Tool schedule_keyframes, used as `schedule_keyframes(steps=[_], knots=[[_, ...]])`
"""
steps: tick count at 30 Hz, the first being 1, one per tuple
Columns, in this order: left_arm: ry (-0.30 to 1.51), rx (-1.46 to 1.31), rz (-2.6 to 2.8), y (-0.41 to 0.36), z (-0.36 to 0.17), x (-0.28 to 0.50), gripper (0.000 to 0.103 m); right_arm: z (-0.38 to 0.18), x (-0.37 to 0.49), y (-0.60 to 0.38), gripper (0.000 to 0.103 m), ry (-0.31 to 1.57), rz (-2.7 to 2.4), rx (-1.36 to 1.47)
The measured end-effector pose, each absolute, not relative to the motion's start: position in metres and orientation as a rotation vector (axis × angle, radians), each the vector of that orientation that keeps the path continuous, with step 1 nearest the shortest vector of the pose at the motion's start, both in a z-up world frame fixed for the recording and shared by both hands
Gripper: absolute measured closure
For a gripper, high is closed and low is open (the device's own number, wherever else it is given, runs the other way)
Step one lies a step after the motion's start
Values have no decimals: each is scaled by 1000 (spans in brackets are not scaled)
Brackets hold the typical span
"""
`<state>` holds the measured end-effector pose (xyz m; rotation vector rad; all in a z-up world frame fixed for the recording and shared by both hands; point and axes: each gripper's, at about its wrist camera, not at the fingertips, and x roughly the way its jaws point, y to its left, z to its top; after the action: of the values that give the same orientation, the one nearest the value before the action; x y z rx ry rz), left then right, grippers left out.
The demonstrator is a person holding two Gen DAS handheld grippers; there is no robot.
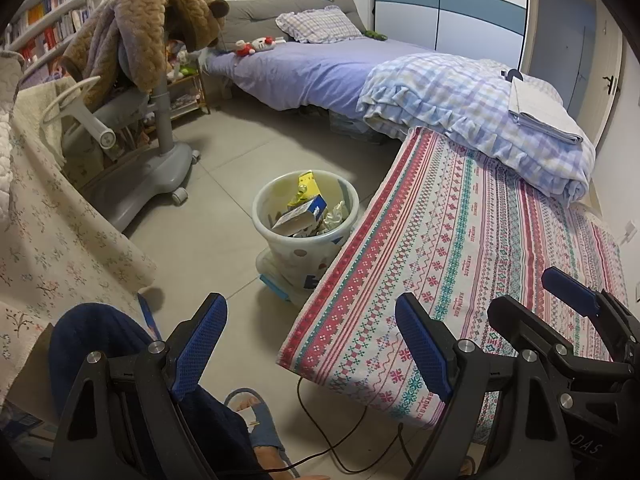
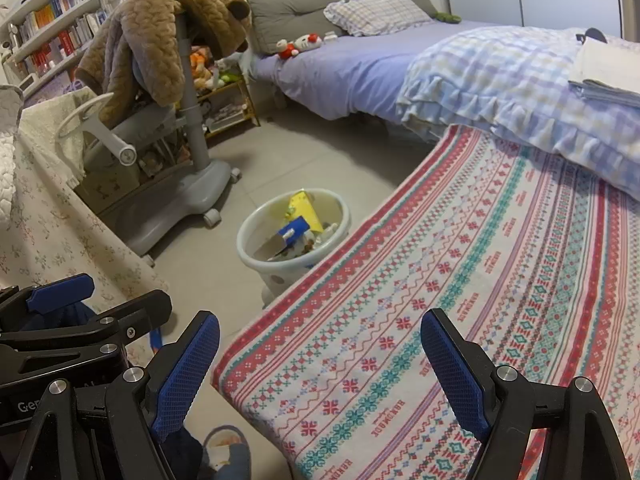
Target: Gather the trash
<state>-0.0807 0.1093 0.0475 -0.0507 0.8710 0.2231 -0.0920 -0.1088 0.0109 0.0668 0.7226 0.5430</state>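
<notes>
On the floor, beside the patterned counter (image 1: 460, 248) edge: white trash bin (image 1: 306, 216) holding cartons.
Left gripper (image 1: 312, 344): fingers spread, empty.
Right gripper (image 2: 320, 368): fingers spread, empty.

Home bedroom: bed (image 1: 320, 68), bookshelves (image 2: 60, 12)

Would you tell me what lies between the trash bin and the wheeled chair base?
Only bare grey floor tile separates the trash bin from the wheeled chair base; nothing sits in that gap. Both wrist views show it.
</notes>
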Motion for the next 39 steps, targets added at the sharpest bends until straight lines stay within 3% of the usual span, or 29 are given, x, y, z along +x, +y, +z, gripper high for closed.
schedule_keyframes(steps=[39], knots=[[866, -6, 249, 106, 45, -80, 15, 4, -90, -108, 16, 739, 536, 59]])
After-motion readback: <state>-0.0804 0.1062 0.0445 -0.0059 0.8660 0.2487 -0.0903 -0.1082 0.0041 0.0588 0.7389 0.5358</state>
